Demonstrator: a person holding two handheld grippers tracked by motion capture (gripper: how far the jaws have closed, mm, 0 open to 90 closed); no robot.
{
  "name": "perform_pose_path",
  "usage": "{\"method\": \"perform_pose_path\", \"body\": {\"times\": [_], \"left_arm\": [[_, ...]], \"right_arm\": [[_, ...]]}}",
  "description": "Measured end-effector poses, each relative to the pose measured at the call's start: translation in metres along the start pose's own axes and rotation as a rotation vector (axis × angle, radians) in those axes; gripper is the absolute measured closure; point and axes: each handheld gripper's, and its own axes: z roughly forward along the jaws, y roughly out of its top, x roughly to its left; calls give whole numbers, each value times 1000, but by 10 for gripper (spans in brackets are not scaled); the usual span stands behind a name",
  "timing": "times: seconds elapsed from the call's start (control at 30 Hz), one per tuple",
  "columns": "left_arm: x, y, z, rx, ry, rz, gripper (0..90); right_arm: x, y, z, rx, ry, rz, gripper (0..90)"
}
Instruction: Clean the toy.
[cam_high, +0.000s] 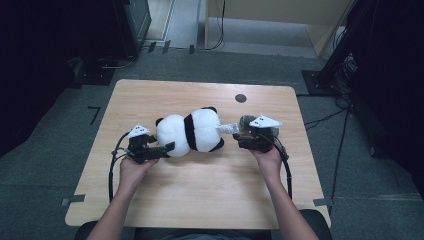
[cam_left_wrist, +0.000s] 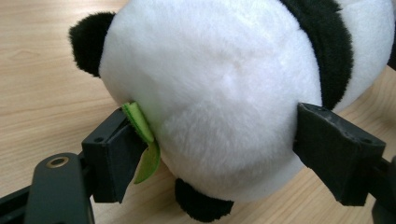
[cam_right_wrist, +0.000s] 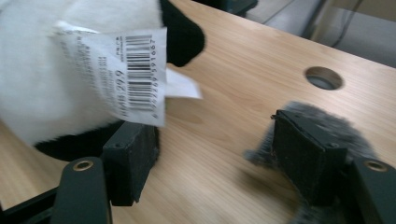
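Observation:
A black-and-white plush panda (cam_high: 192, 131) lies on its side in the middle of the wooden table (cam_high: 200, 195). My left gripper (cam_high: 167, 145) has its jaws on either side of the panda's white head (cam_left_wrist: 224, 84). One pad presses by a green felt piece (cam_left_wrist: 144, 135), the other presses into the fur. My right gripper (cam_high: 240, 137) stands open at the panda's other end, with bare wood between its jaws (cam_right_wrist: 215, 144). A white barcode tag (cam_right_wrist: 126, 70) hangs from the panda's body (cam_right_wrist: 46, 84) above one jaw. A grey furry thing (cam_right_wrist: 327, 126) lies behind the other jaw.
A round cable hole (cam_high: 240, 98) sits in the table near the far edge. Grey carpet surrounds the table, with cables and dark equipment stands at the right (cam_high: 345, 60) and a dark cabinet at the far left (cam_high: 132, 25).

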Motion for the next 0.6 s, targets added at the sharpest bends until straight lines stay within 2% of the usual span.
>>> {"method": "perform_pose_path", "body": {"times": [0.07,0.2,0.23,0.27,0.3,0.37,0.43,0.5,0.53,0.6], "left_arm": [[-1,0,1,-11,10,18,176],[1,0,4,-17,-2,13,173],[2,0,5,-14,-7,4,173],[2,0,5,-14,-7,4,173],[3,0,6,-12,-11,7,172],[4,0,6,-13,-17,5,172],[4,-1,6,-12,-17,3,172],[4,-1,6,-10,-17,6,171],[4,-1,6,-10,-16,7,171],[4,-1,6,-10,-15,8,170]], "right_arm": [[-10,-4,-4,5,-36,21,319],[-18,-10,-8,-6,-71,42,330],[-23,-13,-10,-8,-97,47,331],[-23,-13,-10,-8,-97,47,331],[-28,-15,-11,-5,-132,42,331],[-36,-17,-10,-5,-161,57,338],[-39,-19,-9,-5,-167,73,344],[-45,-24,-4,2,-180,97,356],[-47,-26,-1,5,-179,97,359],[-45,-30,12,28,-222,74,389]]}}
